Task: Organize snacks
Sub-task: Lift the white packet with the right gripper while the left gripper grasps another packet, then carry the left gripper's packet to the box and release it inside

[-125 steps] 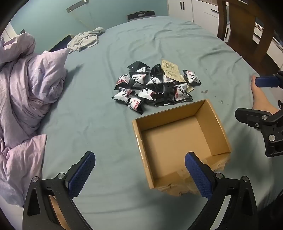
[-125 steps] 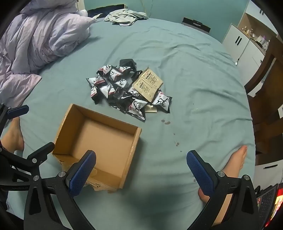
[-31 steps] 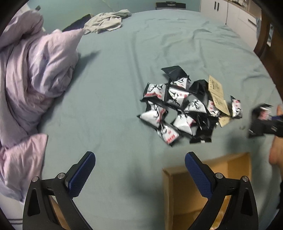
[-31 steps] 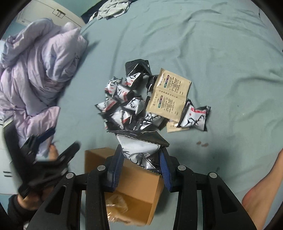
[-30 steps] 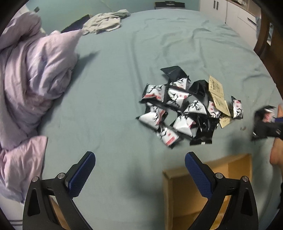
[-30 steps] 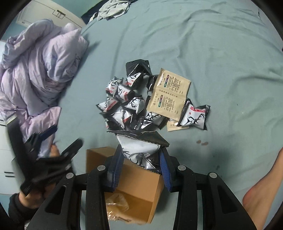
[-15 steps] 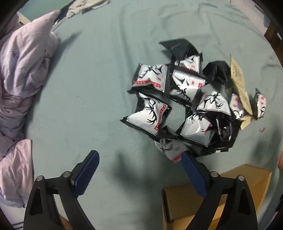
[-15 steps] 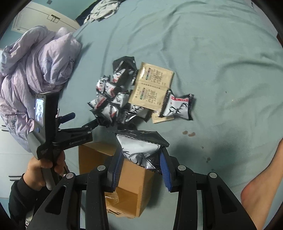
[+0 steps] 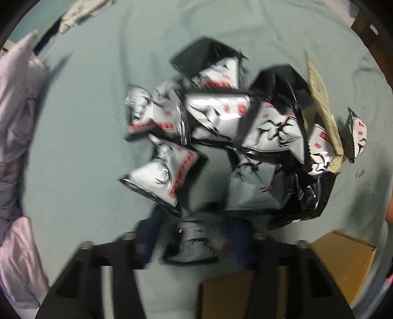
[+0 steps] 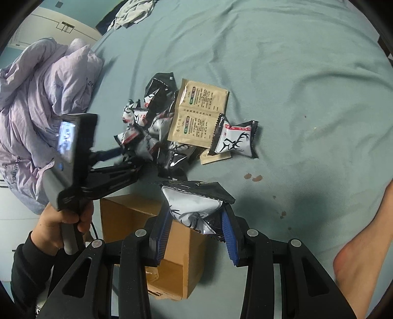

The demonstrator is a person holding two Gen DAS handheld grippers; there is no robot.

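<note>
A pile of black-and-white snack packets [image 9: 233,117] lies on the teal bedsheet, with a tan sachet [image 9: 319,93] at its right edge. My left gripper [image 9: 194,235] points straight down at the pile's near edge. Its jaws are closing, and its blurred blue pads squeeze one snack packet [image 9: 194,245]. The right wrist view shows the left gripper [image 10: 127,159] reaching into the pile [image 10: 152,122] from the left. My right gripper [image 10: 195,216] is shut on another snack packet [image 10: 194,208], held above the far corner of the open cardboard box [image 10: 137,216].
A rumpled lilac duvet [image 10: 36,98] fills the left side of the bed. A person's hand [image 10: 61,225] grips the left tool's handle. A bare foot [image 10: 363,245] rests at the right. Grey clothing [image 10: 132,12] lies at the far edge. Box corner [image 9: 343,257] sits lower right.
The left gripper dropped onto the near edge of the pile and its wide-open jaws closed around one packet. The right gripper kept its packet and barely moved.
</note>
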